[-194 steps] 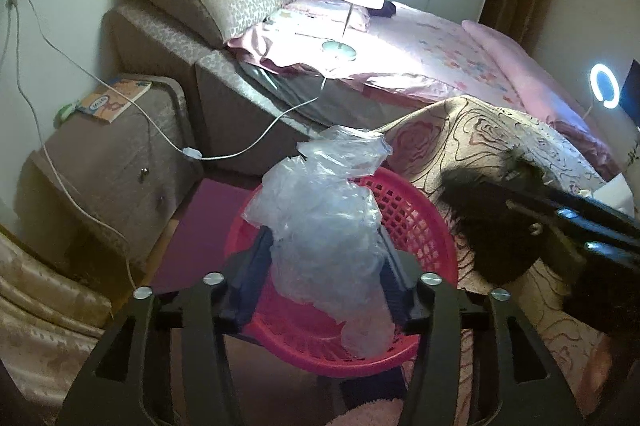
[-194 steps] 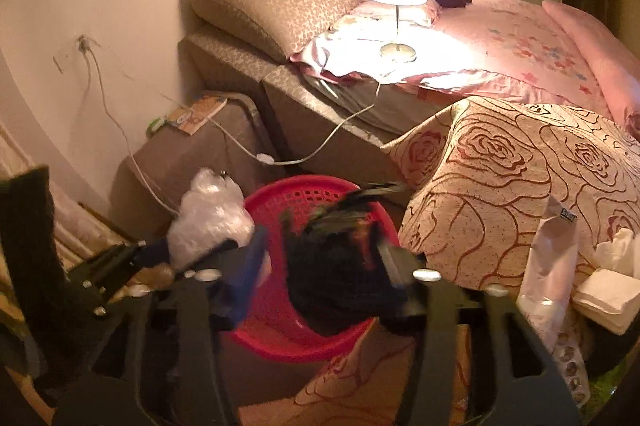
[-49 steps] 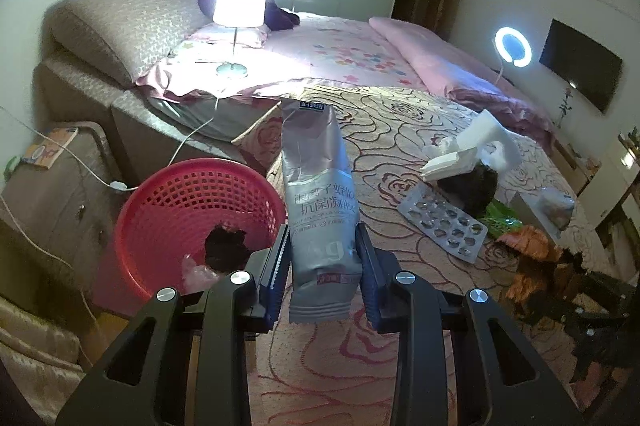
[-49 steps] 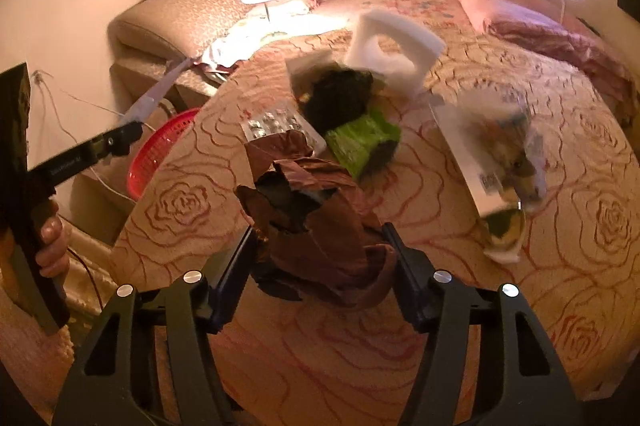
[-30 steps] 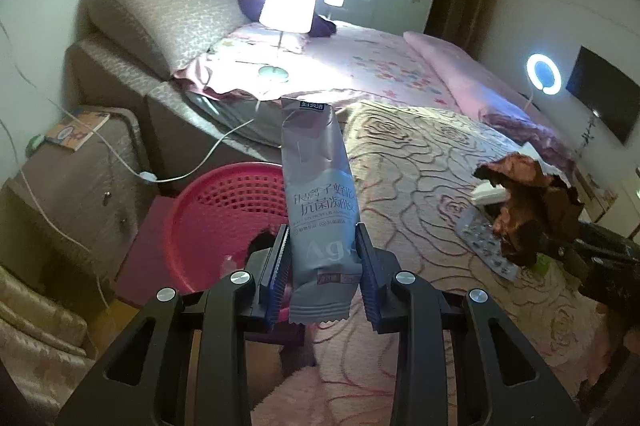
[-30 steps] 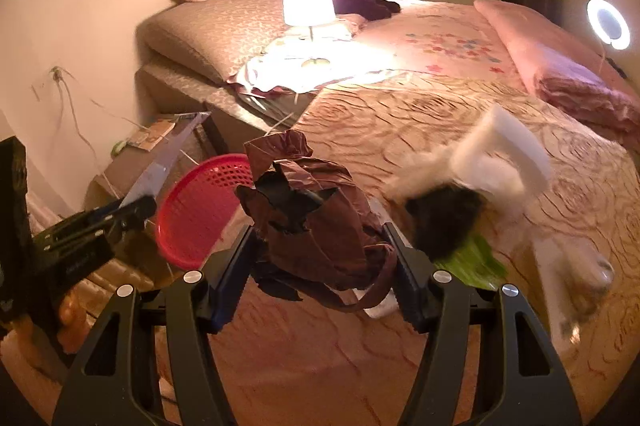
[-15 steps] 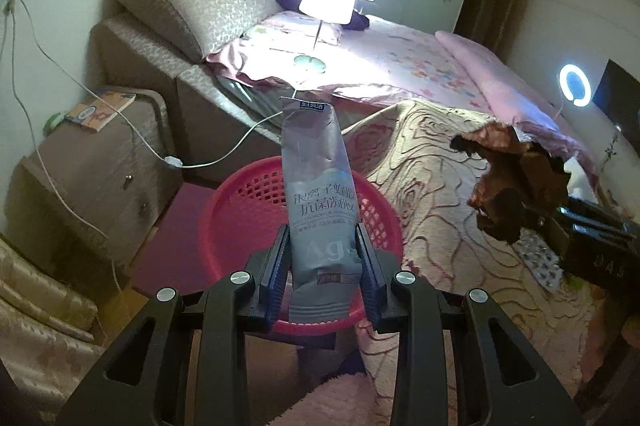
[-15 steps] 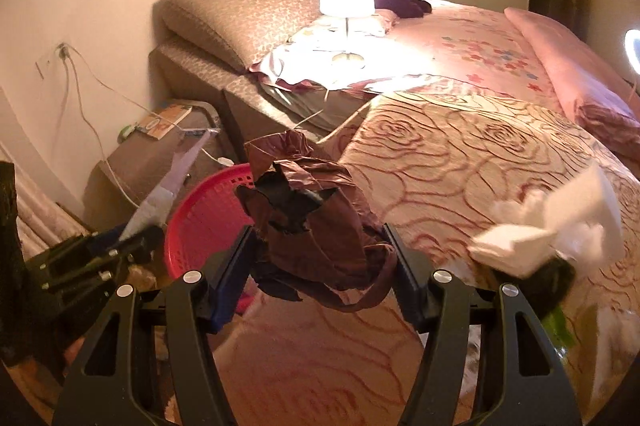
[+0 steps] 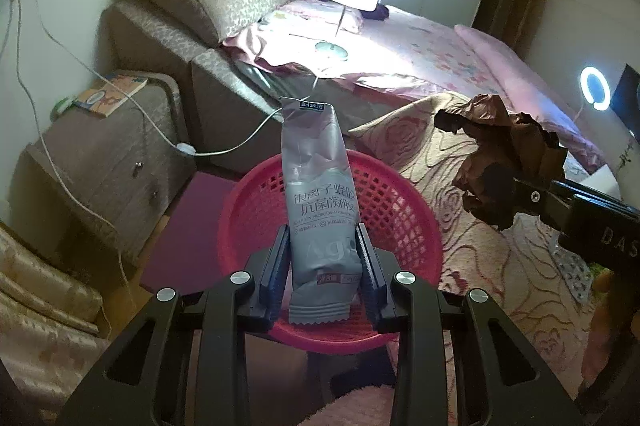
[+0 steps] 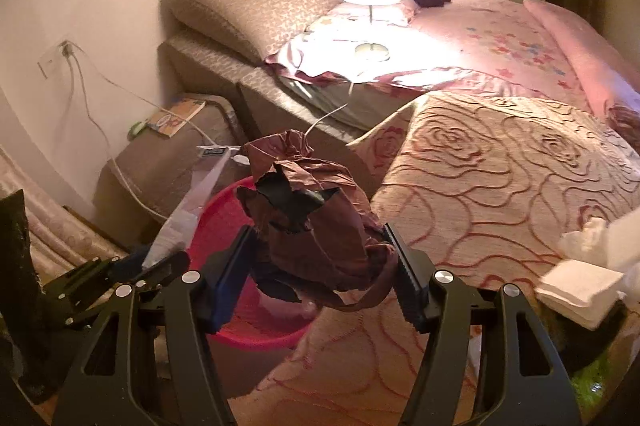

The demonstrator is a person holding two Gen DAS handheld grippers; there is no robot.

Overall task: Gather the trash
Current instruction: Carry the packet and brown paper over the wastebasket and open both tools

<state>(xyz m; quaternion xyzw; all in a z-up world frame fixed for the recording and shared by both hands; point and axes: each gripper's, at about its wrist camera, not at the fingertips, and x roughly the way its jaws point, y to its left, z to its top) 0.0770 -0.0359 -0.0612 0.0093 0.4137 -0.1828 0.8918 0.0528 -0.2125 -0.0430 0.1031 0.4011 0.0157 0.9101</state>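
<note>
Two tongs each carry trash over the red basket (image 9: 404,209) beside the bed (image 10: 500,161). Left tongs (image 9: 323,272) are clamped on a grey pouch (image 9: 318,193), upright above the basket. Right tongs (image 10: 322,274) are clamped on crumpled brown paper (image 10: 316,222), near the basket's bed-side rim.

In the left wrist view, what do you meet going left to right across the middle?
Nightstand → red basket, with the grey packet held before it in the left gripper → crumpled brown paper in the right gripper → ring light.
</note>
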